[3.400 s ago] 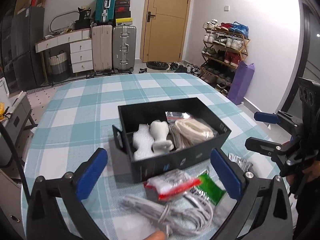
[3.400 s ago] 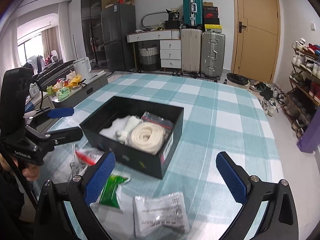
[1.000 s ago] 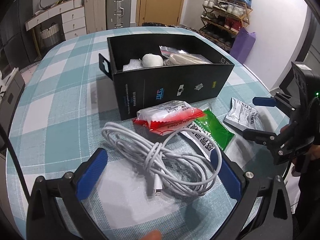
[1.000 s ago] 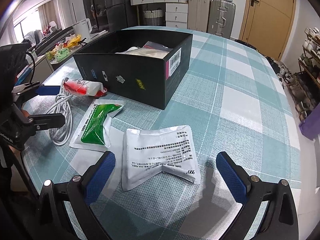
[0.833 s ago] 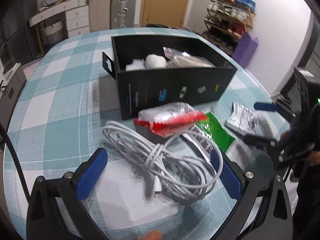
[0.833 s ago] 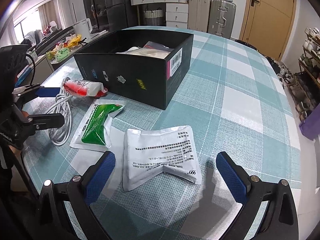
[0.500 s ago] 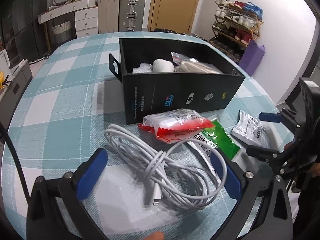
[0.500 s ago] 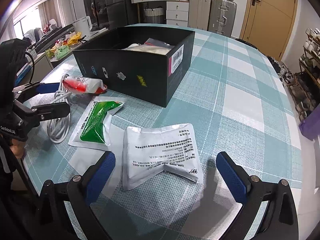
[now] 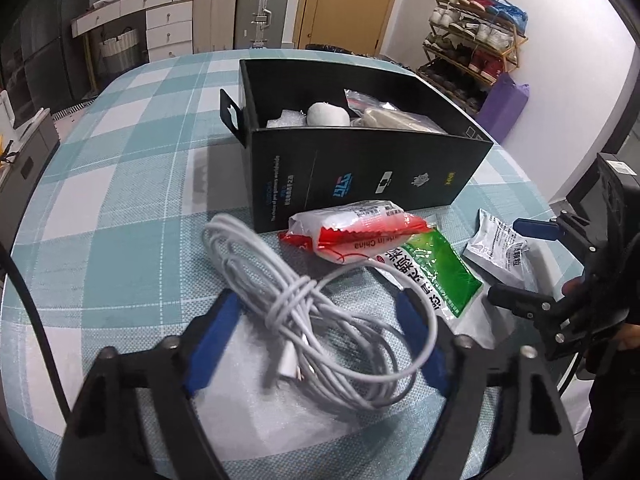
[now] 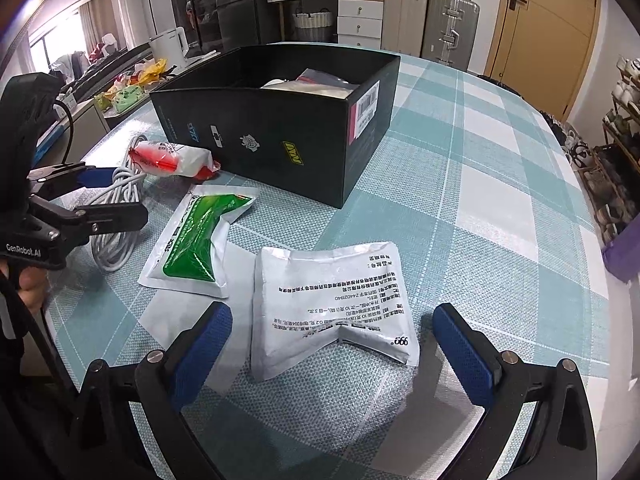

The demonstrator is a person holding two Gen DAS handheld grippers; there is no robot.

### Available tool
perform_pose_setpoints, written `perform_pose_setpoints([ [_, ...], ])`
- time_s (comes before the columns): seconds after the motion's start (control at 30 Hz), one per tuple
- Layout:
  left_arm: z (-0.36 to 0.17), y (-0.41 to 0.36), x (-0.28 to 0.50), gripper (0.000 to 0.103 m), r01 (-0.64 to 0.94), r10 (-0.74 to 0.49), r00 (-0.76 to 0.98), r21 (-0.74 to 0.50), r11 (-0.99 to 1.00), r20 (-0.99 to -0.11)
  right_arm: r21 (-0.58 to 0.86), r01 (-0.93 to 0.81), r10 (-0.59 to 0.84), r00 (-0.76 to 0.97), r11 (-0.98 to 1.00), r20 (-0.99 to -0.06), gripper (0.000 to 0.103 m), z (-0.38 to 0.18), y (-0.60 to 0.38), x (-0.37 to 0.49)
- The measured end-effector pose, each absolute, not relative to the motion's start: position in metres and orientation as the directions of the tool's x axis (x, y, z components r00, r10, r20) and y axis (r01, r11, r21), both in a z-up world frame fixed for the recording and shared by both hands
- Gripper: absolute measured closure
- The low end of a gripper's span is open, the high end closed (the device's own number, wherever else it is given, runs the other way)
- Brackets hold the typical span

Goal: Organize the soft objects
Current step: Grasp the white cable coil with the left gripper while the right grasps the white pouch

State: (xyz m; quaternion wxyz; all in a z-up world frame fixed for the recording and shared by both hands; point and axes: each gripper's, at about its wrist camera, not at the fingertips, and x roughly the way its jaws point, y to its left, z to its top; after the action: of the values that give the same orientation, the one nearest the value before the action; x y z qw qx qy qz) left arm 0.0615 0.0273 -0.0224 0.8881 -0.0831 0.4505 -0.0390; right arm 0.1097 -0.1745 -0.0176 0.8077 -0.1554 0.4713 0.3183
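Note:
A coiled white cable (image 9: 316, 312) lies on the checked table, and my open left gripper (image 9: 320, 340) stands around it, one blue pad on each side. The cable also shows in the right wrist view (image 10: 116, 216). A red-and-white packet (image 9: 352, 228), a green packet (image 9: 436, 268) and a white foil packet (image 10: 328, 304) lie in front of a black box (image 9: 360, 160) that holds white soft items. My open right gripper (image 10: 332, 344) stands around the near end of the white foil packet.
The table edge (image 10: 612, 320) curves away at the right. Suitcases (image 9: 240, 12), drawers and a door stand at the far wall, and a shoe rack (image 9: 476, 28) stands to the right. A purple bag (image 9: 504, 108) sits on the floor.
My left gripper has lowered and moved forward so the cable now lies between its pads. My right gripper has crept closer to the white foil packet.

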Motion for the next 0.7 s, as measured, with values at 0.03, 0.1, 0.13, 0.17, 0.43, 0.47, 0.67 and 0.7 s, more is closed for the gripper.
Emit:
perform_pose_setpoints([
  [0.03, -0.022, 0.027, 0.061, 0.031, -0.002, -0.147, 0.592, -0.183, 0.983, -0.792, 0.05, -0.661, 0.369, 0.352, 0.749, -0.86, 0.001, -0.018, -0.175, 0.11],
  [0.1, -0.021, 0.027, 0.06, 0.045, 0.003, -0.142, 0.595, -0.175, 0.985, -0.791, 0.052, -0.663, 0.374, 0.354, 0.746, -0.857, 0.001, -0.017, -0.175, 0.109],
  [0.13, -0.021, 0.027, 0.06, 0.047, 0.001, -0.135, 0.595, -0.167, 0.986, -0.792, 0.054, -0.664, 0.377, 0.354, 0.745, -0.856, 0.001, -0.016, -0.175, 0.109],
  [0.17, -0.021, 0.027, 0.06, 0.049, 0.001, -0.135, 0.597, -0.168, 0.986, -0.791, 0.055, -0.665, 0.38, 0.354, 0.745, -0.855, 0.001, -0.016, -0.175, 0.109],
  [0.43, -0.019, 0.038, 0.061, 0.063, -0.026, -0.133, 0.605, -0.186, 0.982, -0.785, 0.067, -0.664, 0.392, 0.355, 0.745, -0.849, 0.011, -0.015, -0.176, 0.111],
  [0.47, -0.019, 0.039, 0.061, 0.065, -0.029, -0.132, 0.606, -0.188, 0.982, -0.785, 0.066, -0.663, 0.391, 0.354, 0.745, -0.849, 0.014, -0.016, -0.175, 0.112],
  [0.67, -0.019, 0.043, 0.061, 0.068, -0.044, -0.126, 0.611, -0.193, 0.98, -0.781, 0.054, -0.67, 0.392, 0.365, 0.741, -0.844, 0.031, -0.014, -0.176, 0.113],
  [0.7, -0.019, 0.043, 0.061, 0.068, -0.045, -0.125, 0.613, -0.193, 0.98, -0.78, 0.054, -0.674, 0.396, 0.365, 0.736, -0.843, 0.035, -0.014, -0.176, 0.113],
])
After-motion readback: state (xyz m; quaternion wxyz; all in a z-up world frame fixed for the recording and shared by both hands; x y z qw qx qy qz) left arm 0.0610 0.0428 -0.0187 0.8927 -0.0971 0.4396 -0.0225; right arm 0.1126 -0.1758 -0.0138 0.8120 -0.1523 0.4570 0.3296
